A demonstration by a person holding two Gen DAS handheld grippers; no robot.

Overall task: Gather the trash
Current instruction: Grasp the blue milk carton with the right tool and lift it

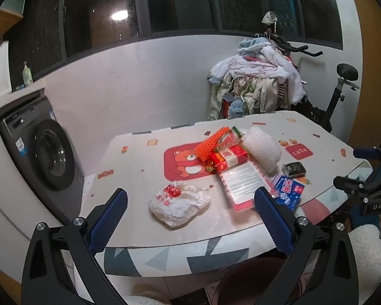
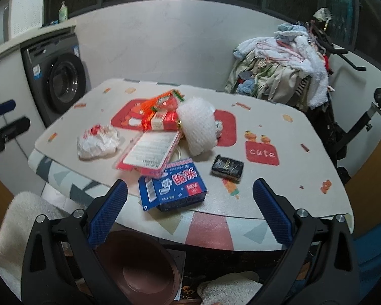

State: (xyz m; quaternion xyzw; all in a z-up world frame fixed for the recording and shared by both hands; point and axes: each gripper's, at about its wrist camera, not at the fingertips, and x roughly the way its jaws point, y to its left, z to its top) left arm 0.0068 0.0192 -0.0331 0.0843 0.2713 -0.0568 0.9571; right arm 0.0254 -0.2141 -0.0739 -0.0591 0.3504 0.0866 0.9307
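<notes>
The left gripper (image 1: 190, 203) hangs with its jaws spread wide and empty just short of the table's (image 1: 139, 162) near edge, and the crumpled white bag (image 1: 179, 207) lies straight ahead between the 2 blue pads, a little beyond their tips and not touching either. That bag is a loose lump with no clear long axis, so a straight push forward and a little down looks like all the grab needs. The right gripper (image 2: 190, 200) is equally wide and empty, and the blue box (image 2: 172, 188) sits ahead of it, left of centre and close to the left pad, its long side running roughly across the jaw line and its near corner over the mat edge. By my reading, each hand is nearest its own piece: left for the bag, right for the box. Further back the pile of red and orange packets (image 1: 223, 152), the white foam net (image 2: 199, 129) and the small black packet (image 2: 227, 167) stay well apart from both claws. Only the right view shows the brown bin (image 2: 137, 269) clearly, open below the table edge and under its left pad; the left view shows only part of its rim.
</notes>
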